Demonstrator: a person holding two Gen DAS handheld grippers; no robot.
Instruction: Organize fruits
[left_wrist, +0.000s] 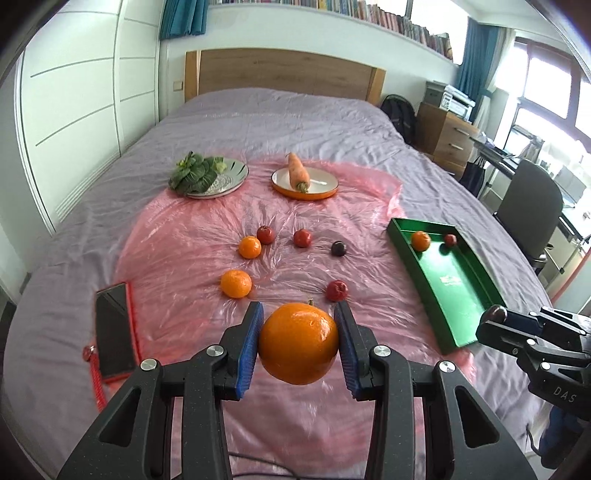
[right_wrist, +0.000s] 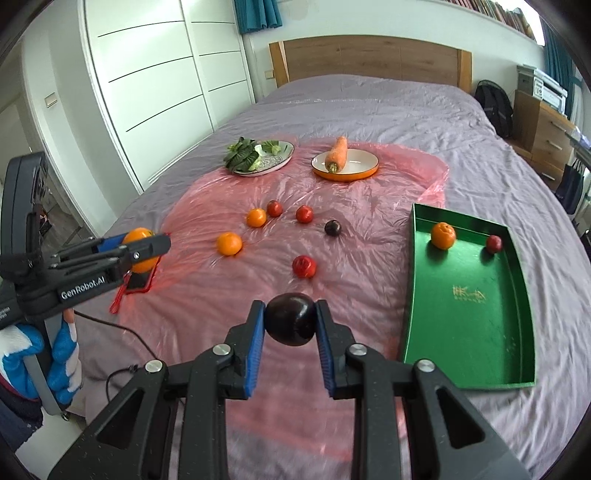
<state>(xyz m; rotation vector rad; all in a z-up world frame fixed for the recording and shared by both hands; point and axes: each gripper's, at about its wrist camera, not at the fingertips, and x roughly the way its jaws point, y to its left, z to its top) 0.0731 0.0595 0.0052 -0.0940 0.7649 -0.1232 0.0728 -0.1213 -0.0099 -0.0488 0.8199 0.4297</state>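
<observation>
Two fruits are up off the bed at once: our left gripper (left_wrist: 298, 345) is clamped on a large orange (left_wrist: 298, 342), and our right gripper (right_wrist: 290, 320) pinches a dark plum (right_wrist: 290, 319) between its blue pads. Both hang above the pink plastic sheet (right_wrist: 351, 236), short of the green tray (right_wrist: 469, 310) at our right.

We judge the risk to be a drop or a roll. The orange is wide for the jaws and gripped near its middle, so a jolt could slip it out. Anything released on the tray's smooth floor may roll into the orange (right_wrist: 443, 235) and small red fruit (right_wrist: 494, 243) already there. The arms could also cross on the way over.

By our count the sheet bears two oranges, three red fruits and one dark plum. Beyond them, one carrot (right_wrist: 337, 153) lies on an orange-rimmed plate, and leafy greens (right_wrist: 242, 152) on another.
</observation>
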